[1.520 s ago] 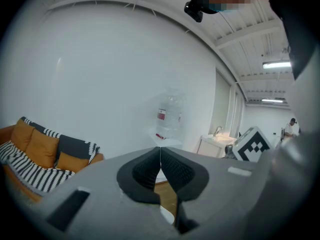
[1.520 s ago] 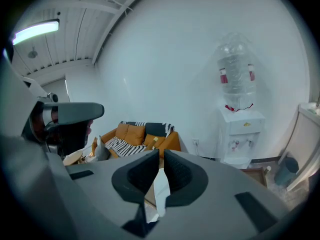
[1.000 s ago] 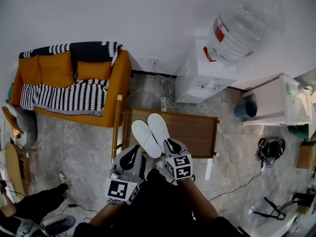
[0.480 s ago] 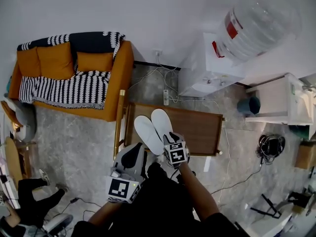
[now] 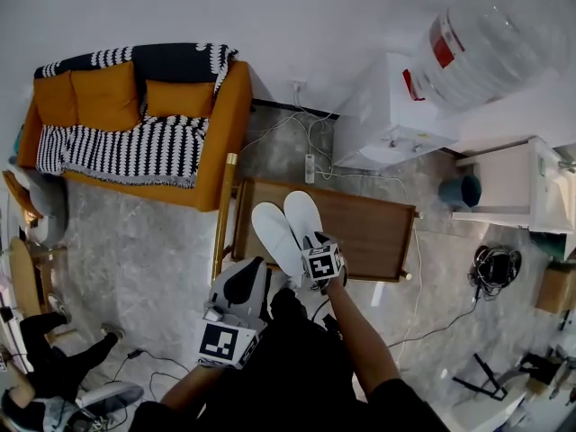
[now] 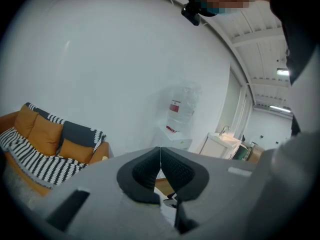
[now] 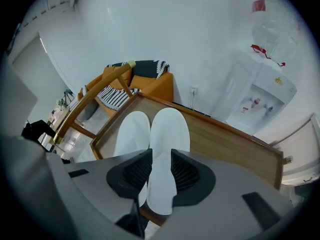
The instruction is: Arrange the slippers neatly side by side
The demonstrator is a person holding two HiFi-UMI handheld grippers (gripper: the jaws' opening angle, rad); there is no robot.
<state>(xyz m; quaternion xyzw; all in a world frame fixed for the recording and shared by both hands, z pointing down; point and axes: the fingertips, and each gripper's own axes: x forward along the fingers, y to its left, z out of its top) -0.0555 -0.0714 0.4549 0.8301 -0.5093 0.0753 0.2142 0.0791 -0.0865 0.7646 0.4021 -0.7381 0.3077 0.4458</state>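
My right gripper (image 7: pixel 161 163), its jaws just been opening wide and clear of the right slipper (image 7: pixel 167 129), is releasing it beside the left slipper (image 7: pixel 131 131) at the table's (image 5: pixel 369 232) left end, while my left gripper (image 6: pixel 160 156) is closed and empty, so next I should probably lift away without nudging either.

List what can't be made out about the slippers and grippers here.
- Head view: the right gripper covers the white slippers' heels.
- Right gripper view: its jaws have just been opening, with the right slipper showing between them. Whether they touch it is unclear.
- Left gripper view: the left gripper's own body, jaws shut, blocks both slippers.
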